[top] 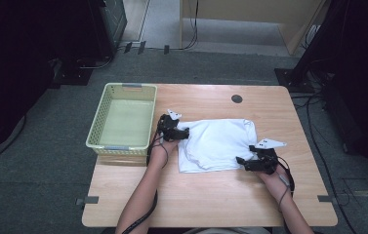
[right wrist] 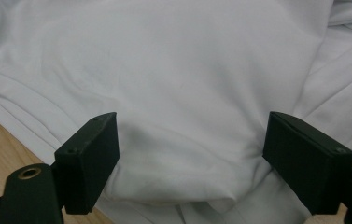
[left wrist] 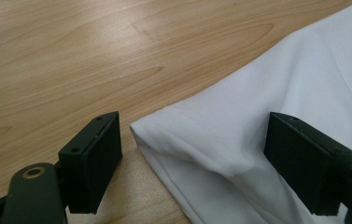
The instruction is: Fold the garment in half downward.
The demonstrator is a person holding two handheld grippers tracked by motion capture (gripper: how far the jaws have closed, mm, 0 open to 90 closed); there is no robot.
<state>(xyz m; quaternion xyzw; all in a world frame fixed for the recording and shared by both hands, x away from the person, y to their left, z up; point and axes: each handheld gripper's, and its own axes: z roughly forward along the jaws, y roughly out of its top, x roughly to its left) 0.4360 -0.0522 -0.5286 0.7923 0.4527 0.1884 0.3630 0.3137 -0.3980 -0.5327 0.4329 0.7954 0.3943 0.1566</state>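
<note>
A folded white cloth [top: 218, 145] lies in the middle of the wooden table [top: 211, 200]. My left gripper [top: 185, 132] sits at its far left corner, jaws open. In the left gripper view that corner of the white cloth [left wrist: 239, 135] lies between the wide-apart jaws of the left gripper [left wrist: 192, 161], with no pad pressing on it. My right gripper [top: 242, 162] rests at the cloth's near right edge, also open. In the right gripper view the white cloth [right wrist: 178, 93] spreads under and between the open jaws of the right gripper [right wrist: 190, 161].
A pale yellow-green mesh basket [top: 104, 117] stands at the table's left edge, close to my left hand. A round dark grommet [top: 236, 98] sits at the far side of the table. Bare wood lies in front of the cloth and to its right.
</note>
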